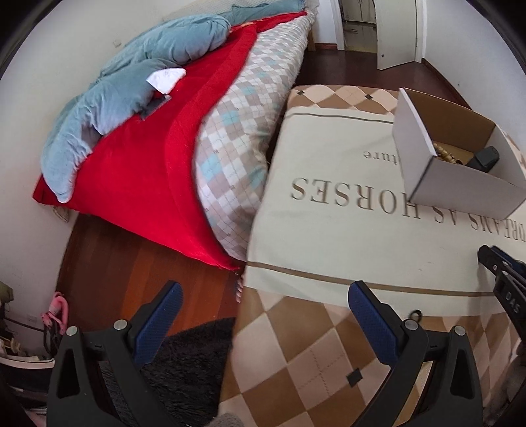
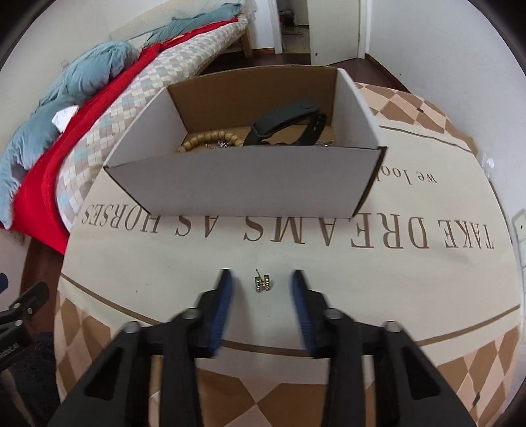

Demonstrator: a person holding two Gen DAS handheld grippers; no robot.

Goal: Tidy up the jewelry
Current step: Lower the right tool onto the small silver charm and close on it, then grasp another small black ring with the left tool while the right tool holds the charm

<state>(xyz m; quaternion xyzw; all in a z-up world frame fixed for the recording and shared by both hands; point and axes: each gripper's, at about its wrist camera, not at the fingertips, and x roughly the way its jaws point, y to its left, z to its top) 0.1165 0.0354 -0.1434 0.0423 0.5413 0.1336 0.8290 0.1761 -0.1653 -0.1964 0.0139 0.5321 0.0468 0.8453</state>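
Note:
A small gold H-shaped earring [image 2: 262,283] lies on the cream printed cloth [image 2: 328,269]. My right gripper [image 2: 261,279] is open, with one blue pad on each side of the earring, not touching it. Beyond it stands an open white cardboard box [image 2: 243,184] holding a wooden bead bracelet [image 2: 210,139] and a black wristband [image 2: 289,126]. The box also shows in the left wrist view [image 1: 460,184] at the right. My left gripper [image 1: 266,292] is open and empty over the table's left edge. A small dark ring [image 1: 416,316] lies by its right finger.
A bed [image 1: 230,131] with a red blanket and a blue duvet stands left of the table. A dark shaggy rug [image 1: 190,361] lies on the wooden floor below. A doorway [image 2: 292,26] is at the back. The right gripper's tip [image 1: 503,276] shows at the left view's edge.

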